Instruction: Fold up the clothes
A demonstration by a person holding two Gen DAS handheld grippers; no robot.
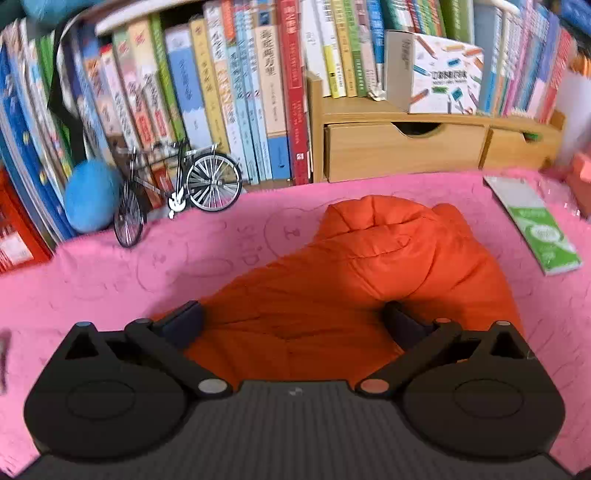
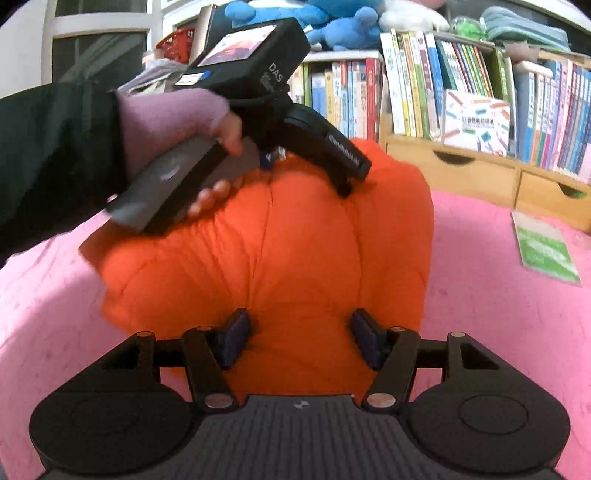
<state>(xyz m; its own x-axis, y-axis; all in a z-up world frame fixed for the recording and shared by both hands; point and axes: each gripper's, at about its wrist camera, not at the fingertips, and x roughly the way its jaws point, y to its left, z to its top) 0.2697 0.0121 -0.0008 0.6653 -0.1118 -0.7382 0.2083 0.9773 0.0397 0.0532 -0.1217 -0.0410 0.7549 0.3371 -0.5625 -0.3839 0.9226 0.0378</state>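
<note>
While the orange jacket [image 1: 332, 280] lies bunched on the pink cloth [image 1: 110, 280], the left gripper [image 1: 291, 317] stands wide open over it, holding nothing. The right gripper [image 2: 299, 339] is half open around a fold; whether it pinches, I cannot tell. Folding seems midway; next, a hem must be grasped. Only the right view shows the hand [image 2: 221, 129].

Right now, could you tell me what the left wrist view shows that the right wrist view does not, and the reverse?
Only the left wrist view shows the model bicycle and the blue ball by the books, plus the left gripper with jaws wide open over the orange jacket. Only the right wrist view shows the person's hand holding that left gripper, the blue plush toys on the shelf, and the right gripper astride the jacket. Both show the jacket, pink blanket, green booklet and wooden drawers.
</note>
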